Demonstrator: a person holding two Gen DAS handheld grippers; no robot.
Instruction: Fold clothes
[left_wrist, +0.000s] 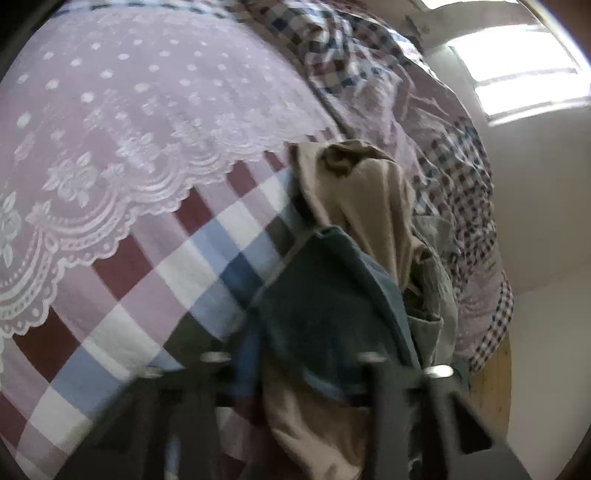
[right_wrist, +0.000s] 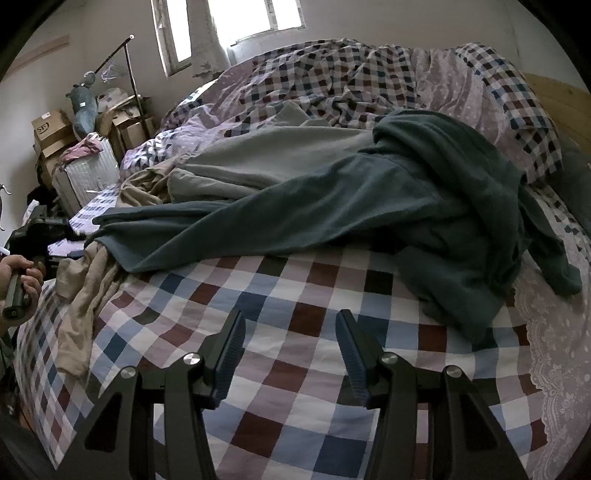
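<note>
At the far left of the right wrist view, the person's left hand (right_wrist: 18, 275) holds the handle of the left hand-held gripper (left_wrist: 295, 373) beside the bed edge. In the left wrist view this hand-held gripper is blurred, with dark teal and beige cloth lying between its fingers; I cannot tell if it pinches the cloth or is only spread around it. A crumpled beige cotton garment (right_wrist: 86, 295) hangs over the left side of the bed with the checked red, blue and white cover (right_wrist: 280, 413). Next to it, the dark teal fleece garment (right_wrist: 332, 210) lies stretched across the bed, its bunched part toward the right. Behind it lies a light grey garment (right_wrist: 266, 155), touching the teal one. The right hand-held gripper (right_wrist: 291, 354) is spread wide above the bare checked cover, near the teal garment but apart from it. At the right, a white lace cloth (right_wrist: 550, 354) covers the bed edge
</note>
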